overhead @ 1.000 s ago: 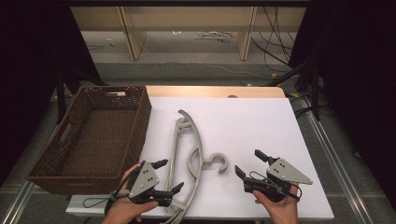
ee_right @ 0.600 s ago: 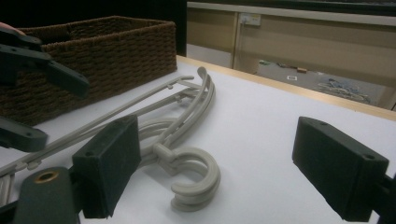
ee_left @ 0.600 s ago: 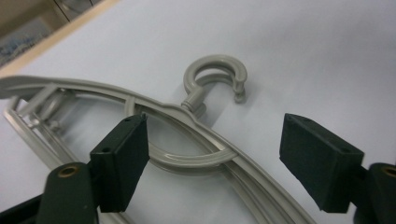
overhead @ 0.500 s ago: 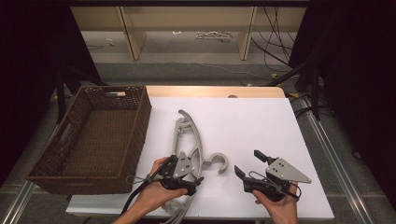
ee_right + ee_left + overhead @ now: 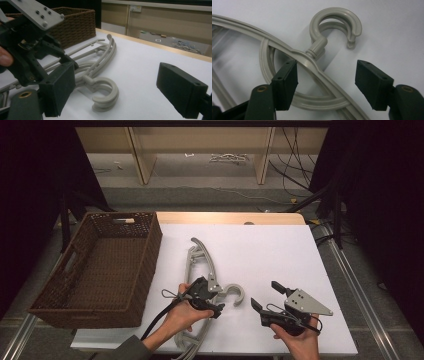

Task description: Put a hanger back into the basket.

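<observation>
Two grey plastic hangers (image 5: 196, 256) lie stacked on the white table top (image 5: 260, 250), hooks (image 5: 237, 295) pointing right. My left gripper (image 5: 217, 298) hovers over their middle, open. In the left gripper view its pads (image 5: 284, 85) straddle the top hanger's (image 5: 317, 70) shoulder just below the hook neck (image 5: 317, 47), with no contact visible. My right gripper (image 5: 265, 295) is held open near the front edge, right of the hooks, with nothing in it. In the right gripper view the hooks (image 5: 106, 96) lie between its wide-apart pads (image 5: 181, 92), farther off.
A brown wicker basket (image 5: 102, 265) stands at the table's left, its rim right beside the hangers' far ends; a small pale object (image 5: 123, 220) lies inside at the back. Open white surface extends right and behind the hangers. Cables lie on the floor beyond.
My left gripper has moved right and forward from the front-left corner to over the hangers' middle by the hook. The right gripper has stayed put.
</observation>
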Tool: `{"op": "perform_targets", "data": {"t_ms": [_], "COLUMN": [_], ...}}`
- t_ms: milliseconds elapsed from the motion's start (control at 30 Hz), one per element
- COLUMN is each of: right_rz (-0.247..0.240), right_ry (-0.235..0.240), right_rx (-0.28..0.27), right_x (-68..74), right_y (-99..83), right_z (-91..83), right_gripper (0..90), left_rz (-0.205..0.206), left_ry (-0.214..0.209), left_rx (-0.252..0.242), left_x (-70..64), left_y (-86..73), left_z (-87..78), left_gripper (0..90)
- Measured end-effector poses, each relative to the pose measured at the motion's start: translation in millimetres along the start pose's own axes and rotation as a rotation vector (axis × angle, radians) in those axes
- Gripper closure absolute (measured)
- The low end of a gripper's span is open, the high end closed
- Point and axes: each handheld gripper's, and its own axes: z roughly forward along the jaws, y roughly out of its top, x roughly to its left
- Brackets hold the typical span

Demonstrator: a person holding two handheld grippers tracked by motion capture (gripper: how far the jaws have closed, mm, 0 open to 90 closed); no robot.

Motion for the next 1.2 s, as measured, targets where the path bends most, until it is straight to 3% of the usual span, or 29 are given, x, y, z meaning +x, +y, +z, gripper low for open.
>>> {"op": "perform_targets", "data": {"t_ms": [300, 367, 467, 533, 567, 633, 800, 833, 1033, 1067, 1200], "right_rz": [-0.007, -0.003, -0.014, -0.013, -0.013, -0.013, -0.012, -0.017, -0.017, -0.018, -0.018], "right_ry": [0.008, 0.019, 0.015, 0.015, 0.018, 0.02, 0.023, 0.021, 0.022, 0.022, 0.024], "right_rx": [0.017, 0.004, 0.006, 0.006, 0.014, 0.011, 0.013, 0.014, 0.016, 0.017, 0.016], "right_x": [1.0, 1.3, 1.3, 1.2, 1.0, 0.7, 0.6, 0.7, 0.6, 0.5, 0.7], "right_y": [0.0, -0.3, -0.7, -0.6, -0.1, -0.6, -0.5, -0.8, -0.8, -1.0, -0.9], "right_z": [0.3, 1.7, 2.0, 1.9, 1.5, 1.9, 2.2, 2.2, 2.3, 2.4, 2.7], "right_gripper": [16.5, 16.6, 16.8, 16.8, 16.8, 16.9, 17.0, 17.1, 17.1, 17.1, 17.1], "left_rz": [-0.025, -0.059, -0.045, -0.055, -0.095, -0.133, -0.179, -0.239, -0.293, -0.322, -0.334], "left_ry": [-0.021, -0.059, -0.075, -0.077, -0.094, -0.117, -0.144, -0.178, -0.199, -0.201, -0.213], "left_rx": [0.07, 0.122, 0.149, 0.151, 0.14, 0.141, 0.145, 0.142, 0.124, 0.105, 0.091], "left_x": [8.4, 9.3, 12.5, 13.7, 15.3, 19.3, 24.6, 29.2, 42.7, 45.8, 51.1], "left_y": [2.8, 4.6, 6.9, 7.4, 7.5, 7.7, 7.8, 5.8, 1.9, 1.0, -0.2], "left_z": [11.9, 17.6, 22.9, 23.8, 24.6, 24.0, 22.4, 21.1, 11.3, 6.1, -4.6], "left_gripper": [42.1, 42.5, 44.2, 47.6, 49.5, 51.9, 56.0, 58.0, 63.2, 63.6, 64.6]}}
